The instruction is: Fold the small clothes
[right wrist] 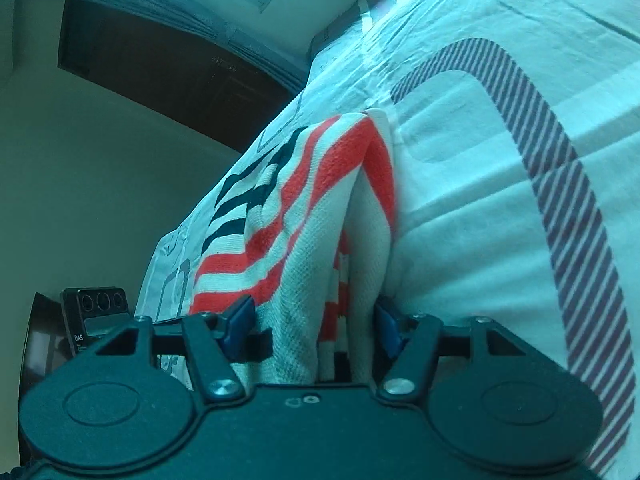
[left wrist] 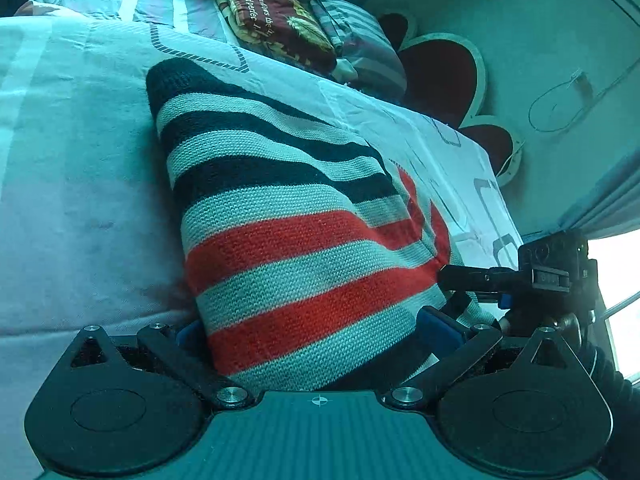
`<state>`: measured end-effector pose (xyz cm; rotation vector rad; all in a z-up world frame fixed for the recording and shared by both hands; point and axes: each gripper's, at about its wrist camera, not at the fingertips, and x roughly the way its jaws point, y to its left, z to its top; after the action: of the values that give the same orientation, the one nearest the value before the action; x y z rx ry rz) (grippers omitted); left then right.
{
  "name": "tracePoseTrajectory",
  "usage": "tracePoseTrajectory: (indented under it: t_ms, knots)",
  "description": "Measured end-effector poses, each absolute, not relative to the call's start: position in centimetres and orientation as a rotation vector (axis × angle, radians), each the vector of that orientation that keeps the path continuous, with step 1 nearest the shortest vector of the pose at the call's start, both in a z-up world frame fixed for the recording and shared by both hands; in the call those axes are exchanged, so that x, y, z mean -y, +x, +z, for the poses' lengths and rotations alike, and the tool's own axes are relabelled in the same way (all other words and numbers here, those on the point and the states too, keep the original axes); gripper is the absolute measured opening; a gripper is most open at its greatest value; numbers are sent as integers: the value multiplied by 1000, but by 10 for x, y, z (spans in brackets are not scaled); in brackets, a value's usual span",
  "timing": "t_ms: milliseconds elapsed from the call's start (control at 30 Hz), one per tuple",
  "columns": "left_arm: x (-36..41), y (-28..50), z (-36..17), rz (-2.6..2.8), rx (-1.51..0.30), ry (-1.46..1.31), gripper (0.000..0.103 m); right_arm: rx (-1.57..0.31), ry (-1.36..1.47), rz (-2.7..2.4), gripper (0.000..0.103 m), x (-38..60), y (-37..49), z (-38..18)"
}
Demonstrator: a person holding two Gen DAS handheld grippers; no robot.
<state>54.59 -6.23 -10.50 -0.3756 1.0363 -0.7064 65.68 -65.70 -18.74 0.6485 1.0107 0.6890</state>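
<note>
A small knit sweater (left wrist: 296, 216) with white, red and dark navy stripes lies on the bed, its near edge lifted. My left gripper (left wrist: 316, 332) is shut on the sweater's near edge, and the knit fills the gap between its blue pads. The right gripper (left wrist: 480, 280) shows at the sweater's right edge in the left wrist view. In the right wrist view my right gripper (right wrist: 316, 328) is shut on a bunched fold of the same sweater (right wrist: 304, 216), cloth pinched between both blue pads.
The bed sheet (left wrist: 80, 184) is pale with grey rounded-square prints (right wrist: 560, 184). Folded blankets and a pillow (left wrist: 288, 24) are stacked at the head of the bed. A red heart-shaped headboard (left wrist: 444, 76) and a wall lie beyond. The bed edge falls off near a dark doorway (right wrist: 160, 64).
</note>
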Motion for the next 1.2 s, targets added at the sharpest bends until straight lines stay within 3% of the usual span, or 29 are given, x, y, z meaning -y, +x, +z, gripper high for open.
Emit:
tracePoseTrajectory:
  t_ms: [100, 267, 500, 567, 600, 633, 833, 1200]
  knots:
    - [57, 546, -106, -723, -1030, -391, 102, -1011, 634, 703, 70, 651, 659, -186]
    - [31, 544, -115, -768, -1040, -503, 89, -1081, 580, 752, 63, 659, 651, -183]
    - [44, 559, -124, -754, -1034, -591, 92, -1038, 628, 735, 63, 641, 668, -188]
    - [52, 555, -119, -737, -1018, -519, 85, -1021, 570, 710, 48, 631, 666, -186]
    - [56, 552, -116, -728, -1008, -460, 74, -1009, 548, 708, 44, 628, 663, -185]
    - [57, 550, -115, -722, -1001, -435, 68, -995, 529, 705, 43, 626, 661, -183]
    - [50, 542, -104, -717, -955, -454, 53, -946, 480, 701, 39, 624, 649, -166]
    - [3, 504, -44, -721, -837, -476, 53, -865, 415, 767, 38, 586, 629, -104]
